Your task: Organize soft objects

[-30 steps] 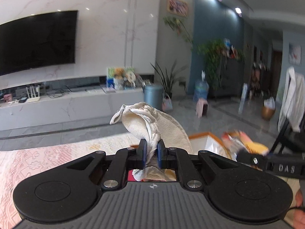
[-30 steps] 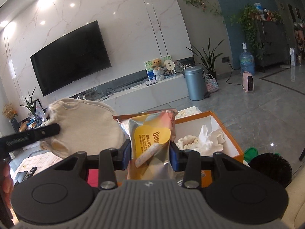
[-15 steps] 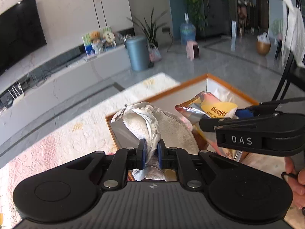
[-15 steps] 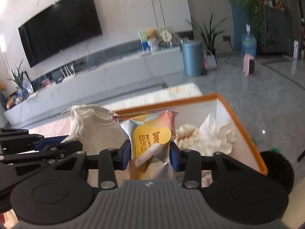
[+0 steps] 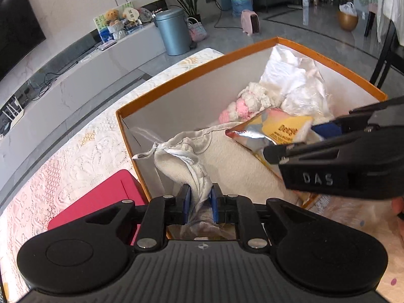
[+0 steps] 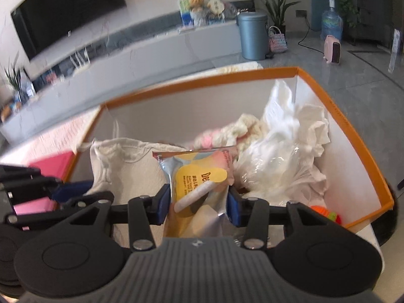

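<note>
My left gripper [image 5: 199,203] is shut on a cream cloth pouch [image 5: 227,161] and holds it inside the orange-rimmed box [image 5: 192,75]. The pouch also shows in the right wrist view [image 6: 126,161]. My right gripper [image 6: 197,202] is shut on a yellow and silver snack packet [image 6: 199,181], held low in the same box [image 6: 202,80], just right of the pouch. In the left wrist view the packet [image 5: 275,131] and the right gripper [image 5: 341,159] sit at the right. A pink and cream knitted piece [image 5: 247,101] and a white plastic bag [image 5: 298,83] lie at the box's far end.
A red flat case [image 5: 101,199] lies on the lace tablecloth [image 5: 63,159] left of the box. An orange and green thing [image 6: 325,213] lies in the box's near right corner. Beyond are a TV console [image 5: 75,63] and a blue-grey bin [image 5: 174,32].
Both grippers have tipped down and moved into the box with the pouch and the packet; earlier they were held up above the table, facing the room.
</note>
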The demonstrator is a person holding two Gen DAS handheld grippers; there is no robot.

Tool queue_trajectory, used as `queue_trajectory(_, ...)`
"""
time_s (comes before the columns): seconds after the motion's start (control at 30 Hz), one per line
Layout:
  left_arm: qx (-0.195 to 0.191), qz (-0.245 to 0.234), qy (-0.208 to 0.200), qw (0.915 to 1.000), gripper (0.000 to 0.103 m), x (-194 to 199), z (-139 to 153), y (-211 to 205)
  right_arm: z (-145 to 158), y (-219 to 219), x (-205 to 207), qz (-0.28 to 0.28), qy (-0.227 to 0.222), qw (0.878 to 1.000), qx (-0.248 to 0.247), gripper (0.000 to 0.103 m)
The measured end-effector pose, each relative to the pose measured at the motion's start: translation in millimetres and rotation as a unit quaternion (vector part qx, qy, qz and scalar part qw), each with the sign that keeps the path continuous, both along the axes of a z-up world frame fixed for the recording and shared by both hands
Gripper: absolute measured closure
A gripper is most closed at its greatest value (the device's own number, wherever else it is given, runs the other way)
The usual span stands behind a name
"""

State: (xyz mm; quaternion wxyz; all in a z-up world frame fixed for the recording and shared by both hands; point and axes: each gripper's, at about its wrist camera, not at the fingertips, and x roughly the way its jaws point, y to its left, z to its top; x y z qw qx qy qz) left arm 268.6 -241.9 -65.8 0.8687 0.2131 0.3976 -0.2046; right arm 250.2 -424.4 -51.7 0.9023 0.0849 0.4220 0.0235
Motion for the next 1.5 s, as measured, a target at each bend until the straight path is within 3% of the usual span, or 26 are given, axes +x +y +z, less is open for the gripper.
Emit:
queue_trajectory(0.1, -0.008, 0.007, -0.001, 0.9999, 0.072, -3, 3, 1, 1, -2, 2, 0.002, 0.008, 1.000, 0.006, 0.055)
queue_trajectory(0.17, -0.015, 0.006, -0.003, 0.9999, 0.045, -3, 8, 4, 5, -5, 1, 0.000, 0.007, 1.000, 0.012, 0.053)
queue_trajectory(0.23, -0.022, 0.000, -0.010, 0.9997, 0.037, -6, 17, 6, 13, -7, -2, -0.001, -0.004, 1.000, 0.010, 0.043)
queue_trajectory(0.43, -0.025, -0.006, -0.066, 0.9975, 0.024, -27, 53, 14, 54, -3, -17, 0.002, -0.056, 0.998, -0.011, 0.022)
queue_trajectory(0.57, -0.027, -0.005, -0.100, 0.9947, 0.023, -45, 82, 23, 86, -4, -32, -0.007, -0.081, 0.996, -0.019, 0.020)
queue_trajectory(0.6, -0.030, -0.004, -0.109, 0.9936, 0.023, -51, 90, 26, 94, -5, -36, -0.010, -0.088, 0.996, -0.020, 0.015)
queue_trajectory(0.7, -0.061, -0.004, -0.138, 0.9886, 0.023, -72, 114, 38, 120, -7, -55, -0.014, -0.117, 0.993, -0.023, 0.012)
queue_trajectory(0.83, -0.133, 0.009, -0.166, 0.9770, 0.024, -101, 148, 60, 154, -4, -84, -0.015, -0.154, 0.988, -0.025, 0.012)
queue_trajectory(0.97, -0.215, 0.039, -0.215, 0.9520, 0.025, -137, 175, 90, 190, 4, -122, -0.013, -0.206, 0.978, -0.026, 0.004)
queue_trajectory(1.1, -0.264, 0.068, -0.248, 0.9298, 0.025, -166, 189, 119, 217, 18, -163, 0.003, -0.250, 0.968, -0.031, 0.003)
queue_trajectory(1.27, -0.257, 0.114, -0.308, 0.9088, 0.023, -203, 180, 141, 220, 43, -209, 0.030, -0.293, 0.955, -0.038, 0.003)
queue_trajectory(1.37, -0.246, 0.143, -0.334, 0.8988, 0.013, -220, 169, 148, 205, 56, -229, 0.026, -0.296, 0.954, -0.037, 0.003)
queue_trajectory(1.4, -0.242, 0.150, -0.338, 0.8969, 0.012, -223, 164, 148, 198, 61, -235, 0.025, -0.295, 0.955, -0.032, 0.003)
queue_trajectory(1.5, -0.229, 0.161, -0.329, 0.9019, 0.003, -223, 150, 148, 175, 69, -251, 0.029, -0.289, 0.957, -0.017, 0.003)
